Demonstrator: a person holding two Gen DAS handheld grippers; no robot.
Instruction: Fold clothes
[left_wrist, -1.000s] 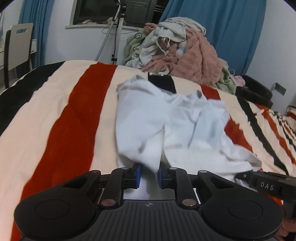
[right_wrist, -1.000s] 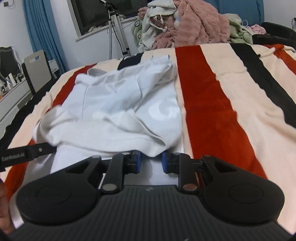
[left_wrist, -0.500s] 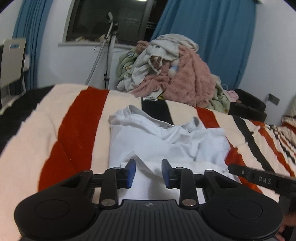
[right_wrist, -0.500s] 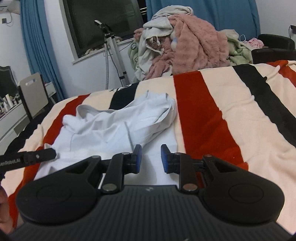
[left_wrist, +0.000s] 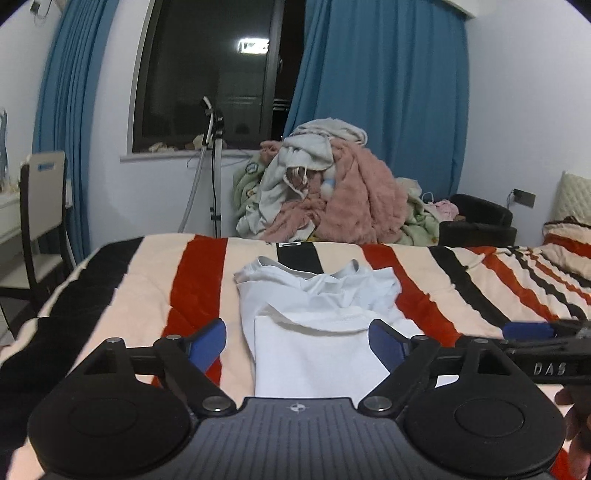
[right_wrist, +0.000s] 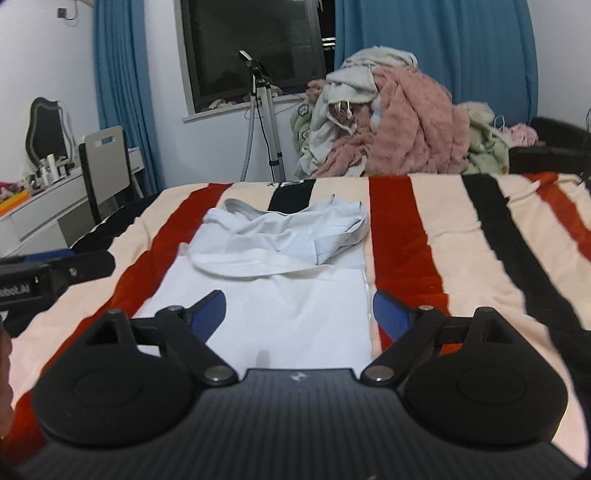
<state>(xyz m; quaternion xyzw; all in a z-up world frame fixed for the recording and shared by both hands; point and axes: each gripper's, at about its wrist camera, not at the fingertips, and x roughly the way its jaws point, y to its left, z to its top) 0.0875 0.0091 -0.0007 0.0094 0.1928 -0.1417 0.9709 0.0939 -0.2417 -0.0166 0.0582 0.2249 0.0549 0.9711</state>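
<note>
A white shirt (left_wrist: 314, 332) lies on the striped bed, its near half flat and its far part bunched up. It also shows in the right wrist view (right_wrist: 280, 280). My left gripper (left_wrist: 297, 338) is open and empty, just above the shirt's near left part. My right gripper (right_wrist: 299, 310) is open and empty, over the shirt's near right part. The right gripper's finger shows at the right of the left wrist view (left_wrist: 532, 330). The left gripper's finger shows at the left of the right wrist view (right_wrist: 74, 264).
The bed cover (left_wrist: 147, 295) has red, cream and black stripes. A heap of clothes (left_wrist: 332, 199) lies beyond the far edge, with a tripod (left_wrist: 214, 177) beside it. A chair (right_wrist: 107, 166) and a dresser (right_wrist: 37, 206) stand at the left.
Both grippers let go of the shirt's edge and opened wide. They drew back and tilted up, and the shirt's near half now lies flat on the bed.
</note>
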